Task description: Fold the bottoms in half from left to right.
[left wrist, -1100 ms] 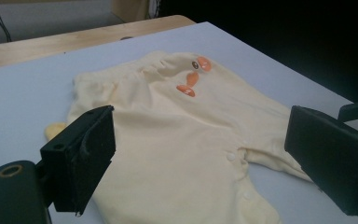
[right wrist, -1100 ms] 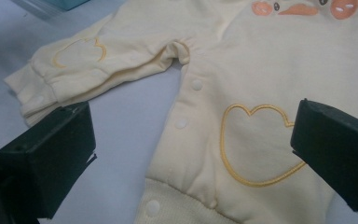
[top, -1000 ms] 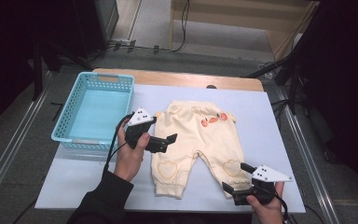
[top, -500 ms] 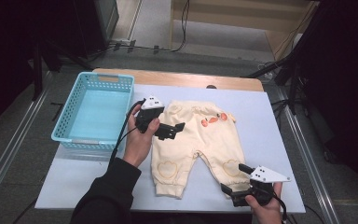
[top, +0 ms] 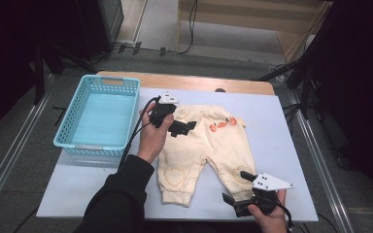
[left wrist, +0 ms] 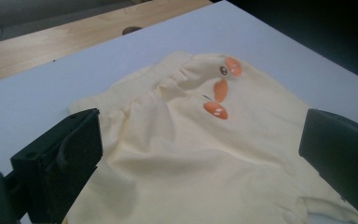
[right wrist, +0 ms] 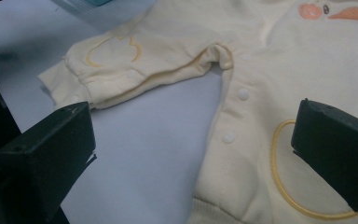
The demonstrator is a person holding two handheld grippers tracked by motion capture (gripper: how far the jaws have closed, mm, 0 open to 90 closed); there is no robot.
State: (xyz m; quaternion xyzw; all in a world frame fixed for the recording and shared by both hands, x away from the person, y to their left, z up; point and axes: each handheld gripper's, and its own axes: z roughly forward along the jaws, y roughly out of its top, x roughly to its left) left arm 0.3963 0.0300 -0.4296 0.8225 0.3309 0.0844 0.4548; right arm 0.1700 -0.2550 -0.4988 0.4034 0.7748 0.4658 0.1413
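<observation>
Centrally, pale yellow baby trousers [top: 204, 148] are lying flat on the light grey table mat [top: 281, 145], waistband toward the far edge, both legs pointing at the person; orange appliqué patches [left wrist: 220, 91] are sitting near the waistband, outlined knee patches [right wrist: 114, 49] and crotch snaps [right wrist: 235, 114] lower down. Left gripper [top: 183, 129] is hovering over the waistband's left corner with jaws standing wide, nothing between them. Right gripper [top: 237, 188] is waiting at the hem of the right leg, jaws likewise spread wide and empty, one jaw over cloth and one over bare mat. Judged step: taking hold for a fold. Doing it well probably means lowering each jaw pair so one jaw is sliding under the cloth edge, pinching both layers at waistband and cuff together, then lifting evenly to avoid bunching. Blue plastic basket [top: 99, 119] is standing empty just left of the trousers, apart from them.
</observation>
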